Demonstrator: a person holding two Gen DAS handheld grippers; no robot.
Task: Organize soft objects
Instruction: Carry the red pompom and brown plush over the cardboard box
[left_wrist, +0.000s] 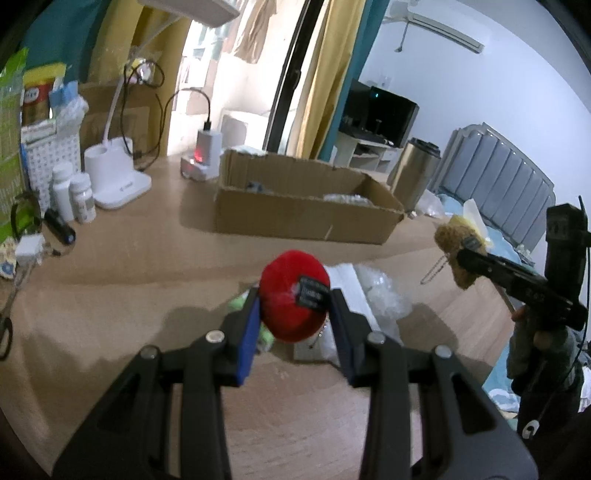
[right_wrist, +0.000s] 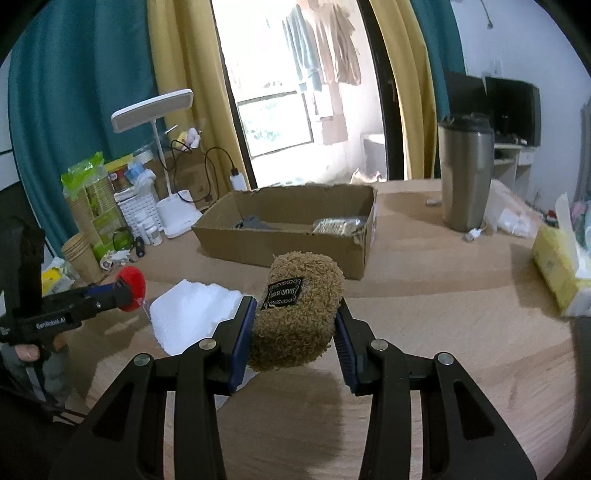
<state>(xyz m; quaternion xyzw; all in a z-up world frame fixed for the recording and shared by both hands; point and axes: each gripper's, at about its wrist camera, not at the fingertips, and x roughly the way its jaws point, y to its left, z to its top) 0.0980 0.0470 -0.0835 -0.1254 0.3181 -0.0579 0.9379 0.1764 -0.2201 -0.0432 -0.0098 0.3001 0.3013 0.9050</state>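
My left gripper (left_wrist: 293, 301) is shut on a red plush ball (left_wrist: 288, 314) with a black label, held above the wooden table (left_wrist: 129, 280). Something green (left_wrist: 238, 303) peeks out behind its left finger. My right gripper (right_wrist: 295, 310) is shut on a brown fuzzy plush (right_wrist: 295, 325) with a black label, also off the table. Each gripper shows in the other's view: the right one with the brown plush (left_wrist: 456, 240) at the right edge, the left one with the red ball (right_wrist: 131, 282) at the left. An open cardboard box (right_wrist: 288, 225) stands ahead of both.
White padded packaging (right_wrist: 192, 314) lies on the table below the grippers. A steel tumbler (right_wrist: 465, 170) and a yellow tissue box (right_wrist: 557, 266) stand right. A white desk lamp (left_wrist: 114, 173), pill bottles (left_wrist: 74, 192), a charger (left_wrist: 207, 151) and paper cups (right_wrist: 79, 254) crowd the left.
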